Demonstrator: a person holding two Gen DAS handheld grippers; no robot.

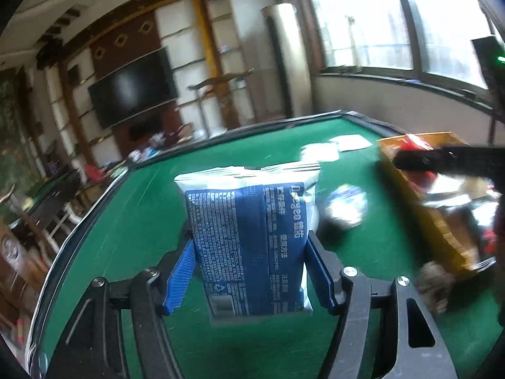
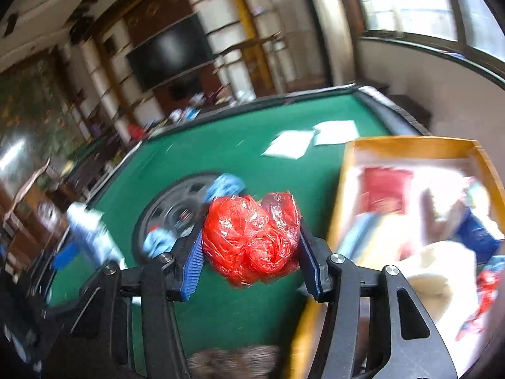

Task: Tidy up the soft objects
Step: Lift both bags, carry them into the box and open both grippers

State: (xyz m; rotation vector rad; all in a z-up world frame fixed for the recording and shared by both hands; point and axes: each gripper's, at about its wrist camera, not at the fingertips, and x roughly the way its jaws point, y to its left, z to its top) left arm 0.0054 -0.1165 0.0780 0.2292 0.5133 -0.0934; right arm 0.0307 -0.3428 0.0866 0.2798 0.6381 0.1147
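Note:
My left gripper (image 1: pixel 251 249) is shut on a blue and white soft pack (image 1: pixel 249 237), held upright above the green table (image 1: pixel 142 221). My right gripper (image 2: pixel 251 246) is shut on a crumpled red plastic bag (image 2: pixel 252 237), lifted over the table (image 2: pixel 221 145) just left of the wooden box (image 2: pixel 410 143). That box (image 1: pixel 442 237) lies at the right in the left wrist view, with the other gripper's dark arm (image 1: pixel 448 161) crossing above it. Soft things fill the box: a red item (image 2: pixel 386 189), a cream cloth (image 2: pixel 442 271), blue pieces.
Two white paper sheets (image 2: pixel 312 140) lie far on the table. A round black grille (image 2: pixel 176 211) with light blue cloths (image 2: pixel 225 184) lies left of the red bag. A shiny blue-white ball (image 1: pixel 347 203) rests by the box. A brown furry thing (image 2: pixel 233 361) sits near.

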